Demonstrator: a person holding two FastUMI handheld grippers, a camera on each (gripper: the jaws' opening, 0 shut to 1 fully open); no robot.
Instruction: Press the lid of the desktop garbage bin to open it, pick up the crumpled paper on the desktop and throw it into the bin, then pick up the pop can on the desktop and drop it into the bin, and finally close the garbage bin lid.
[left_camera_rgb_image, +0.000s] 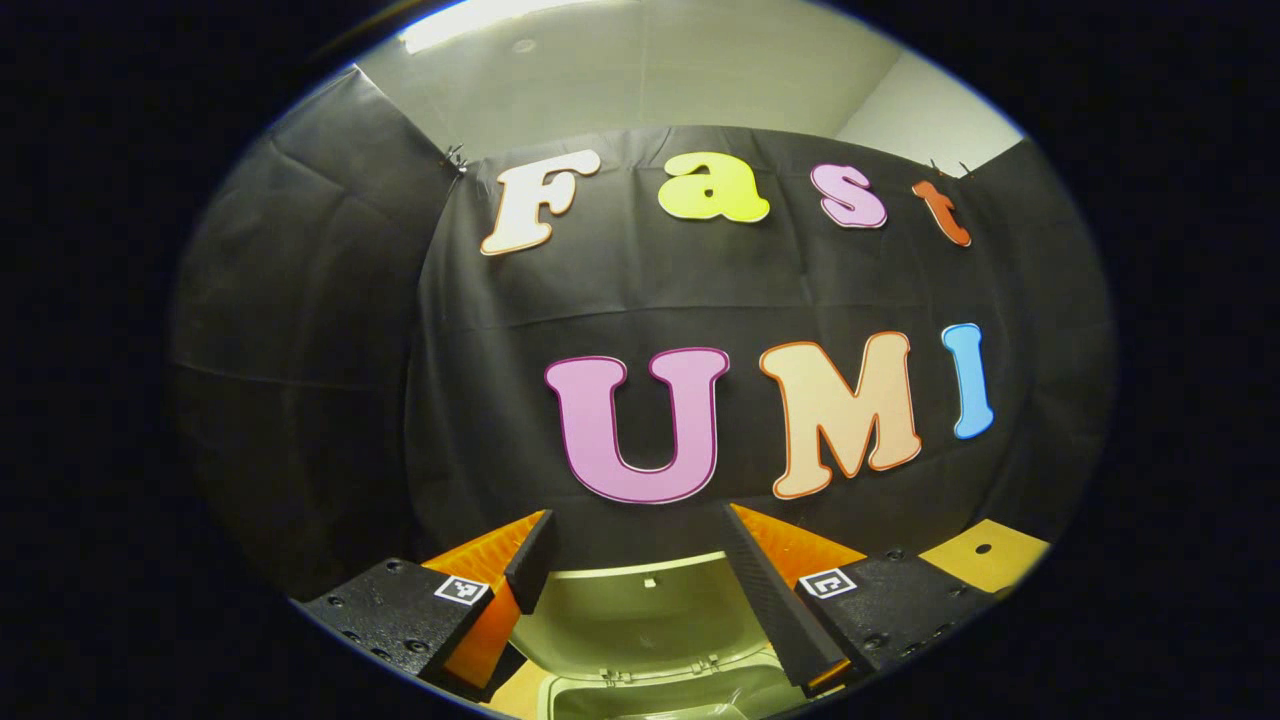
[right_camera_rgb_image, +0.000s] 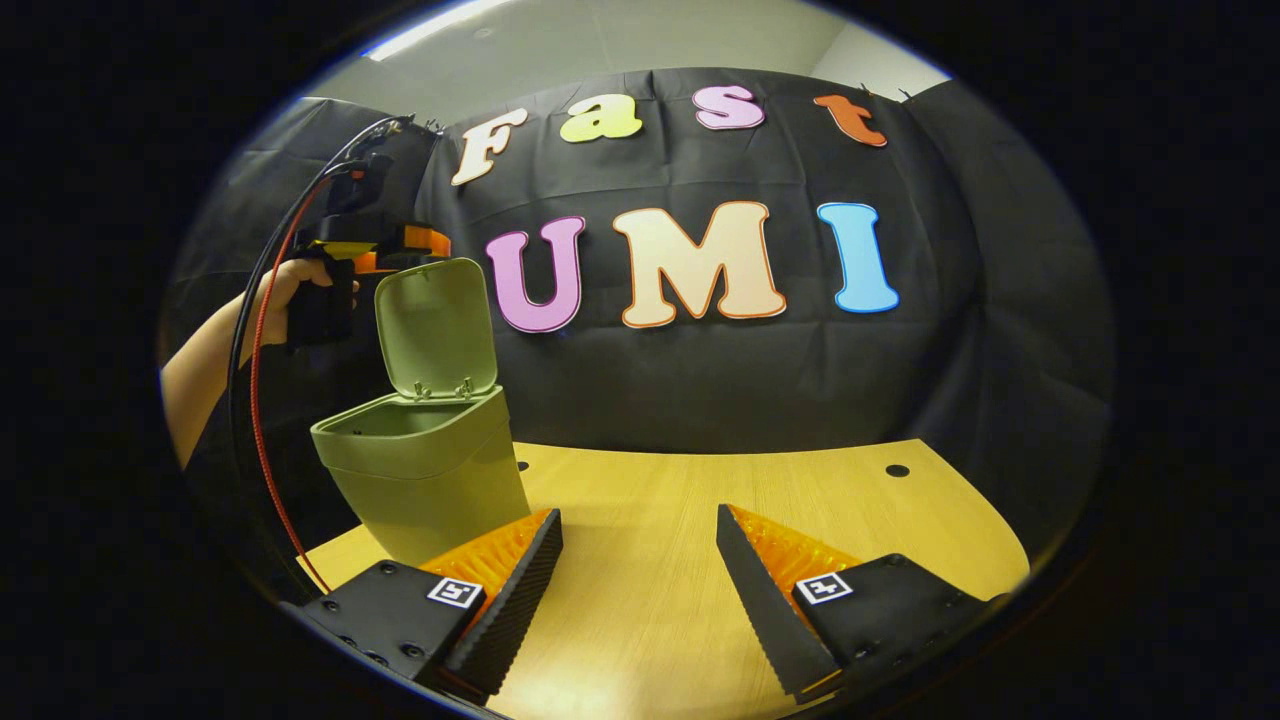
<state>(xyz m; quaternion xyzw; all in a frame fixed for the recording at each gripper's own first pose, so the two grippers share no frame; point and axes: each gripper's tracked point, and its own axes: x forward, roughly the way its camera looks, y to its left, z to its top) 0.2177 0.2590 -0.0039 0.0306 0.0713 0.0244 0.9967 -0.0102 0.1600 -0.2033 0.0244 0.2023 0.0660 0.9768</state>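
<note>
A green desktop garbage bin (right_camera_rgb_image: 425, 470) stands at the left of the wooden table (right_camera_rgb_image: 700, 520), its lid (right_camera_rgb_image: 437, 325) raised upright. In the left gripper view my left gripper (left_camera_rgb_image: 640, 590) hangs open above the bin's mouth (left_camera_rgb_image: 660, 695), with the raised lid (left_camera_rgb_image: 640, 610) seen between its fingers and nothing held. From the right gripper view, that left gripper (right_camera_rgb_image: 400, 245) is held by a hand (right_camera_rgb_image: 285, 290) up behind the lid's top edge. My right gripper (right_camera_rgb_image: 640, 590) stands open low over the bare tabletop, right of the bin, with nothing between its fingers.
Black cloth walls close the booth behind and on both sides. A red and a black cable (right_camera_rgb_image: 262, 400) hang from the left gripper down past the bin's left side. Small holes (right_camera_rgb_image: 897, 470) mark the table near its far edge.
</note>
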